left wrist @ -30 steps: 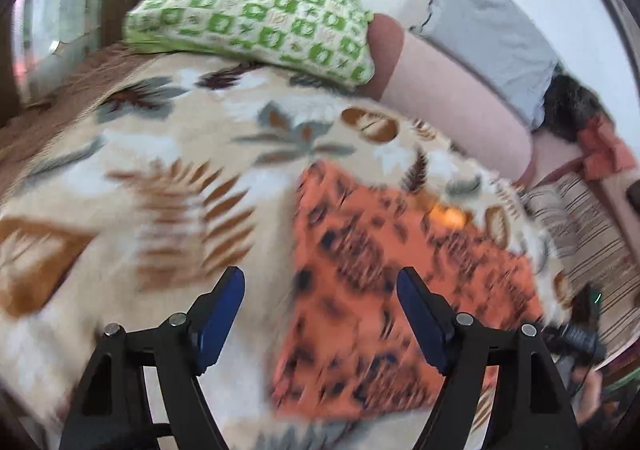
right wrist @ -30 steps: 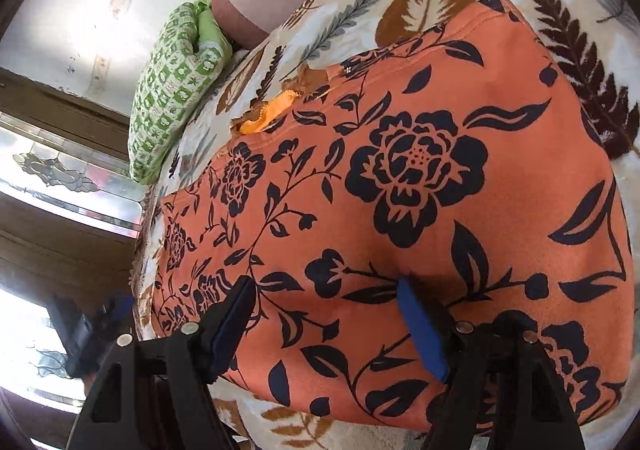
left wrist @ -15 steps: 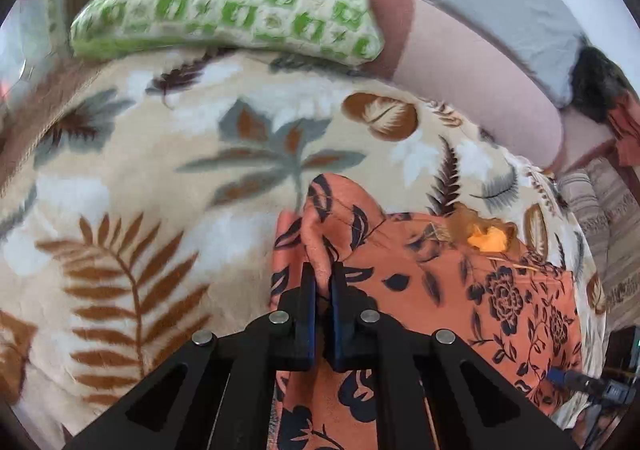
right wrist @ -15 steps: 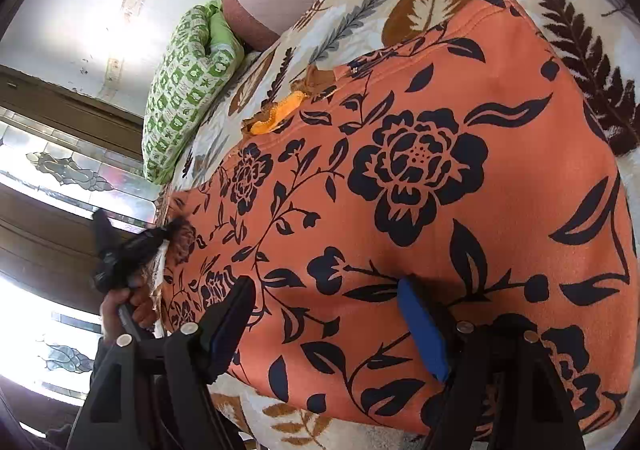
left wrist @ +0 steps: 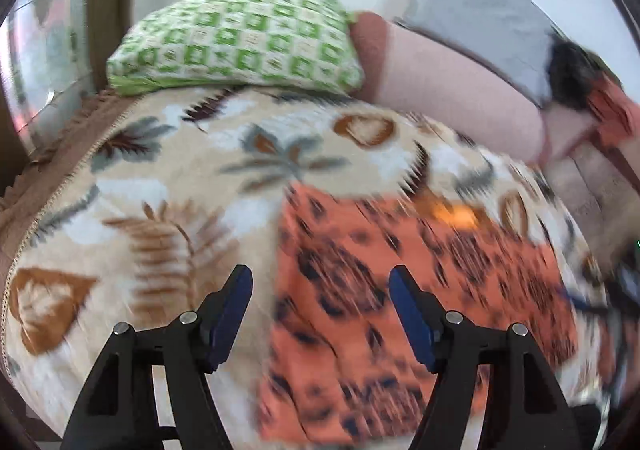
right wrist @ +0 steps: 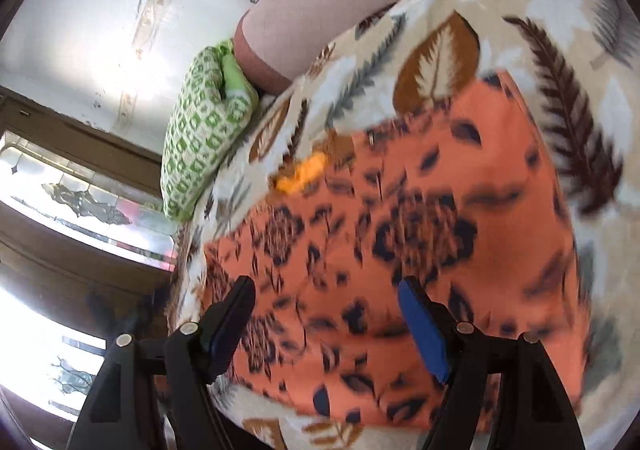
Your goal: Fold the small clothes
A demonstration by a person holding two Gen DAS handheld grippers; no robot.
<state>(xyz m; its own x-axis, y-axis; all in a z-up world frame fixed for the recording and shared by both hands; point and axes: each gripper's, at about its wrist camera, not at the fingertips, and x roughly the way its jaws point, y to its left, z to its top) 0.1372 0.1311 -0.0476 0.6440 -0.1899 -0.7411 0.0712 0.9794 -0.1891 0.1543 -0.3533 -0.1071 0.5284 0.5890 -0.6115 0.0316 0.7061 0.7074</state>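
An orange garment with a dark floral print [left wrist: 400, 290] lies flat on a leaf-patterned blanket [left wrist: 160, 210]. It also shows in the right wrist view [right wrist: 400, 250], with a small yellow-orange patch [right wrist: 304, 174] at its far edge. My left gripper [left wrist: 320, 310] is open and empty, raised over the garment's left edge. My right gripper [right wrist: 326, 322] is open and empty above the garment's near part. Both views are blurred by motion.
A green-and-white checked pillow [left wrist: 240, 38] lies at the head of the bed beside a pink bolster [left wrist: 448, 82]. A grey cloth [left wrist: 480, 22] hangs on the wall behind. A window [right wrist: 60, 210] stands to the left of the bed.
My left gripper was shut on the garment's left edge half a second ago; it has opened, let go and pulled back. My right gripper stays open and has lifted away from the garment.
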